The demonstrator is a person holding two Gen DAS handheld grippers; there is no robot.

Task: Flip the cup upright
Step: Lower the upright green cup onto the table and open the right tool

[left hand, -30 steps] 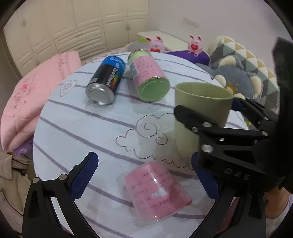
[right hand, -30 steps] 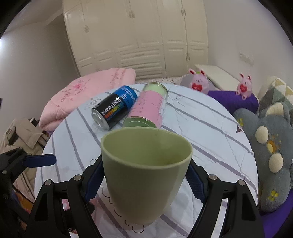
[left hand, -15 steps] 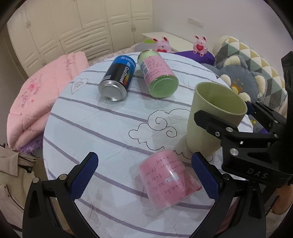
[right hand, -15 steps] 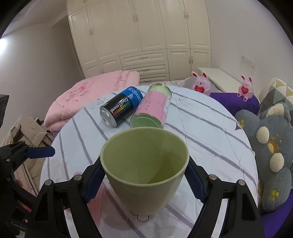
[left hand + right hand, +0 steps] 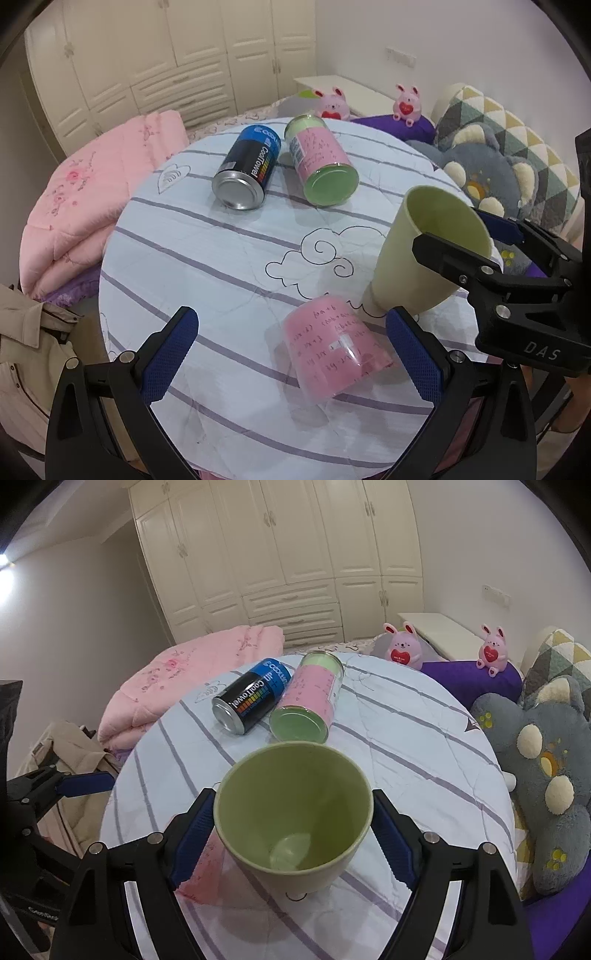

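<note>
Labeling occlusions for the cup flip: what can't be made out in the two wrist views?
- Pale green plastic cup: base contact with the table is hidden by its own wall in the right wrist view, and by the left claw finger in the left.
- Right claw: pad contact is hidden behind the cup.
- Pink translucent cup: mostly hidden behind the green cup in the right wrist view; writing unreadable.
</note>
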